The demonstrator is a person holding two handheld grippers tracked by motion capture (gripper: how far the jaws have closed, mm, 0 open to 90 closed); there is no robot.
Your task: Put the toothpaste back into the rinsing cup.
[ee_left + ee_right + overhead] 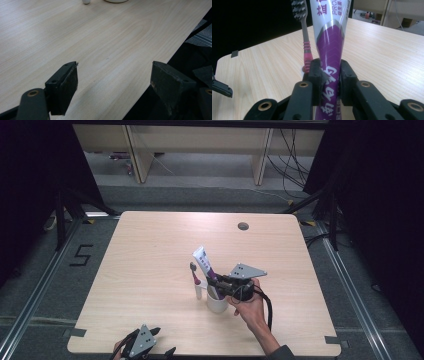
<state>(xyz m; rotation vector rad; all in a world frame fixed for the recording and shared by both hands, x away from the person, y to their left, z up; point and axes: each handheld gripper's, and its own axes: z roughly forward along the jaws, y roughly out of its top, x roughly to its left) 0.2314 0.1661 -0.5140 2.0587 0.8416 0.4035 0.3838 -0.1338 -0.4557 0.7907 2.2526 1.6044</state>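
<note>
The toothpaste tube (329,50) stands upright dead center in the right gripper view, wedged between the right gripper (330,77)'s two black jaws, which are nearly closed and pinching its lower half. It's white up top, purple below with white lettering. In the high view it sits mid-frame, poking up over a white cup (216,302). A pink-handled toothbrush (305,37) stands just left of it. The left gripper (113,82) hangs wide open, holding nothing, over the table (75,37) edge.
</note>
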